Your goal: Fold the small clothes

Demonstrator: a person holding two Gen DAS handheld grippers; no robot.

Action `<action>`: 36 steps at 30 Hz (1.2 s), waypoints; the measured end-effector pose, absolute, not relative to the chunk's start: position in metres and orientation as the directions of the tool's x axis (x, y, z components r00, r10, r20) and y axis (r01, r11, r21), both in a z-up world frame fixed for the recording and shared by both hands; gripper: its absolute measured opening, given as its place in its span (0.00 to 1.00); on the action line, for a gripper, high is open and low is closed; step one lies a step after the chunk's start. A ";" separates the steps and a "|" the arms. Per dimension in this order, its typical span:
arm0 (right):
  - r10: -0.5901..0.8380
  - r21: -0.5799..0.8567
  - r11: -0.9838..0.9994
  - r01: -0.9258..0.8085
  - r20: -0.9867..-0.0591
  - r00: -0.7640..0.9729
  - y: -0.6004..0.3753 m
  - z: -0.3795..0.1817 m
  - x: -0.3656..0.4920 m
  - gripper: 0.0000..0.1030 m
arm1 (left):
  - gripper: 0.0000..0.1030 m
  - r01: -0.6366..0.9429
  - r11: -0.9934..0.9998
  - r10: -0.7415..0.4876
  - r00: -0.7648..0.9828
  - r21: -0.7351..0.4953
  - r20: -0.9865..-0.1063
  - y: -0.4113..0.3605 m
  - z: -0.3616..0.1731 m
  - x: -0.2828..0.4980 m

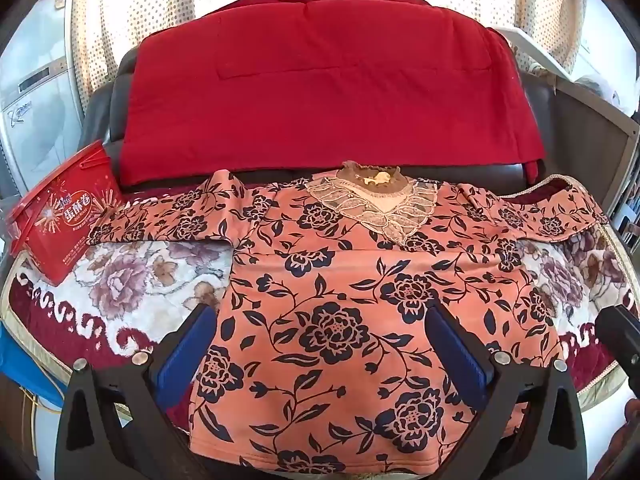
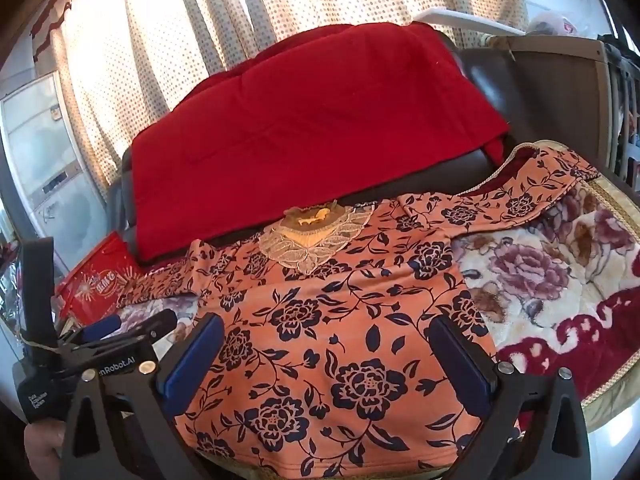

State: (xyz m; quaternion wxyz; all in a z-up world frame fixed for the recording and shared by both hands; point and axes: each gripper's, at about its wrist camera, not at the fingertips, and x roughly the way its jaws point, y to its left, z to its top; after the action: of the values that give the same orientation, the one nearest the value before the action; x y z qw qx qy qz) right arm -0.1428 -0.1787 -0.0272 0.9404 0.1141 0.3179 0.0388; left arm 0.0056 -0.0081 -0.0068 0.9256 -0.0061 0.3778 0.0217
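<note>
A salmon long-sleeved top (image 1: 340,320) with dark navy roses and a lace collar (image 1: 376,200) lies face up on a floral blanket. Both sleeves are spread out sideways. My left gripper (image 1: 320,312) hovers open over the top's lower left part, its blue pads wide apart and nothing between them. My right gripper (image 2: 328,330) stands open over the lower right part of the top (image 2: 320,340), also holding nothing. In the right wrist view the left gripper (image 2: 136,324) shows at the left, with a hand under it. The hem runs out of view at the bottom.
The floral blanket (image 1: 132,276) covers a seat with a dark backrest; a red quilt (image 1: 328,92) hangs over the backrest. A red box (image 1: 64,216) sits by the left sleeve. Dotted curtains (image 2: 200,40) hang behind. A white appliance (image 2: 44,160) stands far left.
</note>
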 end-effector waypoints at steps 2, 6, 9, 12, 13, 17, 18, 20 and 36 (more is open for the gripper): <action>0.148 0.236 0.972 -0.005 -0.592 0.792 -0.177 -0.028 -0.141 1.00 | 1.00 -0.045 0.999 0.034 0.712 0.002 -0.701 -0.007 -0.008 0.006; 0.149 0.227 0.974 -0.011 -0.601 0.785 -0.175 -0.030 -0.137 1.00 | 1.00 -0.049 0.999 0.036 0.709 0.001 -0.704 -0.006 -0.011 0.007; 0.152 0.228 0.974 -0.012 -0.610 0.778 -0.175 -0.031 -0.133 1.00 | 1.00 -0.050 0.999 0.034 0.706 -0.001 -0.707 -0.005 -0.014 0.009; 0.153 0.226 0.974 -0.018 -0.598 0.787 -0.175 -0.034 -0.131 1.00 | 1.00 -0.046 0.999 0.033 0.701 0.001 -0.712 -0.006 -0.015 0.013; 0.154 0.227 0.974 -0.018 -0.598 0.786 -0.175 -0.034 -0.130 1.00 | 1.00 -0.044 0.999 0.033 0.701 0.003 -0.713 -0.008 -0.015 0.014; 0.149 0.222 0.975 -0.015 -0.600 0.786 -0.178 -0.035 -0.128 1.00 | 1.00 -0.042 0.999 0.037 0.702 0.011 -0.711 -0.012 -0.014 0.017; 0.149 0.223 0.975 -0.015 -0.600 0.786 -0.179 -0.035 -0.127 1.00 | 1.00 -0.041 0.999 0.038 0.702 0.013 -0.711 -0.012 -0.014 0.017; 0.145 0.221 0.975 -0.011 -0.602 0.785 -0.181 -0.036 -0.124 1.00 | 1.00 -0.044 0.999 0.047 0.700 0.023 -0.713 -0.014 -0.015 0.018; 0.151 0.231 0.973 -0.009 -0.608 0.779 -0.175 -0.036 -0.104 1.00 | 1.00 -0.063 0.998 0.053 0.684 0.014 -0.728 -0.004 -0.023 0.028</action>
State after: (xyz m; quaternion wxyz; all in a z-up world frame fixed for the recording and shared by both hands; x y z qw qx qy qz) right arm -0.1042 -0.1750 -0.0360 0.9370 0.1084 0.3293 0.0427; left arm 0.0276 -0.0042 -0.0229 0.9175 -0.0061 0.3964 0.0315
